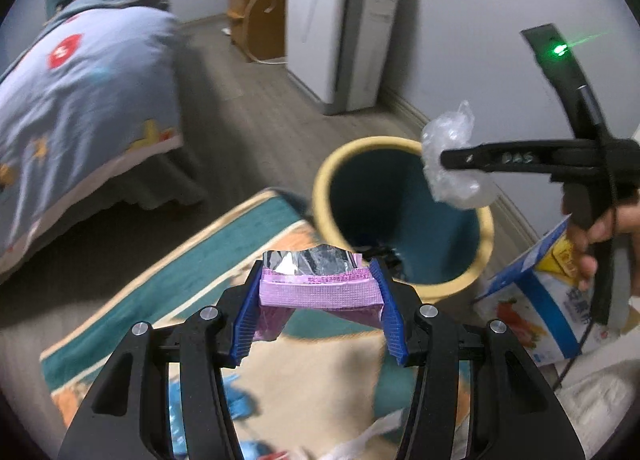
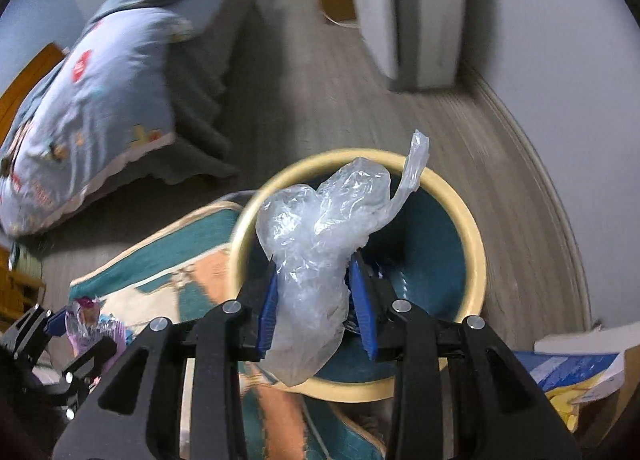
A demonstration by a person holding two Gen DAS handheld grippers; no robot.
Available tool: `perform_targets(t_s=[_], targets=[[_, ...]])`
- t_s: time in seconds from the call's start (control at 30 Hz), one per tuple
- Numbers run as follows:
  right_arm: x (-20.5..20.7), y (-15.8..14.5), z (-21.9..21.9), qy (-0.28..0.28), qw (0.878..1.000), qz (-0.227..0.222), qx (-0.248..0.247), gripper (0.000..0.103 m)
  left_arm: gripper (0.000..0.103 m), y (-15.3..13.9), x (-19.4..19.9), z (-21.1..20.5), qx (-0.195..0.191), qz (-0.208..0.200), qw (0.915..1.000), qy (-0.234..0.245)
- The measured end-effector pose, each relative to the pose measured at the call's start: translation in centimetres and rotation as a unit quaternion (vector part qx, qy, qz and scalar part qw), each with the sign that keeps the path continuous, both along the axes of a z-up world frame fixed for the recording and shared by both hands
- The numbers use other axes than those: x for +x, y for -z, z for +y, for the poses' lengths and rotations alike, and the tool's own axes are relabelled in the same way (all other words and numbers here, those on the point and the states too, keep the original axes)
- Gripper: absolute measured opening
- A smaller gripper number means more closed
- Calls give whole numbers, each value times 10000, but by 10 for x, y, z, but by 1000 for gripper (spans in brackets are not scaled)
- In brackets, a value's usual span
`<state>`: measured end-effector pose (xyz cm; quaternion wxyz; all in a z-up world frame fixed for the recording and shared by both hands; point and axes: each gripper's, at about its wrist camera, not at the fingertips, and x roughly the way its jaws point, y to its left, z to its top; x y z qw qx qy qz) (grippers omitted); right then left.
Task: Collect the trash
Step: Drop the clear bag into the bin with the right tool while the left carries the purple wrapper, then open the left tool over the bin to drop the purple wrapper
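Observation:
My left gripper [image 1: 318,288] is shut on a pink snack wrapper [image 1: 320,290] with a torn silver top, held just short of the bin's near rim. The bin [image 1: 404,147] is round, with a cream rim and teal inside. My right gripper [image 2: 314,280] is shut on a crumpled clear plastic bag [image 2: 320,236] and holds it over the bin's [image 2: 468,219] open mouth. In the left wrist view the right gripper [image 1: 444,159] reaches in from the right with the clear bag [image 1: 452,155] above the bin's far right rim. The left gripper [image 2: 60,320] with the pink wrapper [image 2: 86,314] shows at lower left in the right wrist view.
The bin stands on a wood floor at the edge of a teal and orange rug [image 1: 240,244]. A bed with a blue quilt [image 1: 80,91] is at left. A white appliance [image 1: 340,31] and a wooden cabinet [image 1: 256,15] stand by the wall. A blue and white carton [image 1: 540,300] lies right of the bin. Loose scraps [image 1: 240,400] lie on the rug.

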<state>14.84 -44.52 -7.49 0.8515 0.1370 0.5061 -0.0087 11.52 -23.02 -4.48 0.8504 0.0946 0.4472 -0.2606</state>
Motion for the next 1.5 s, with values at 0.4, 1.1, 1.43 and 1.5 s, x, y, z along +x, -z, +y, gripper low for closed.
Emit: perform_targets(t_s=[0.4, 1.1, 1.43, 1.5], targets=[[5, 48, -50, 861, 9938, 466, 525, 35, 57, 44, 38, -85, 313, 144, 9975, 615], [4, 30, -55, 1189, 9900, 140, 741, 80, 93, 33, 41, -57, 6, -68, 9999, 129], [-11, 1, -35, 913, 9949, -151, 412, 97, 95, -4, 13, 29, -151, -203, 9969, -743], [-18, -7, -20, 734, 9965, -190, 354, 97, 96, -17, 3, 54, -174, -302, 9949, -944]])
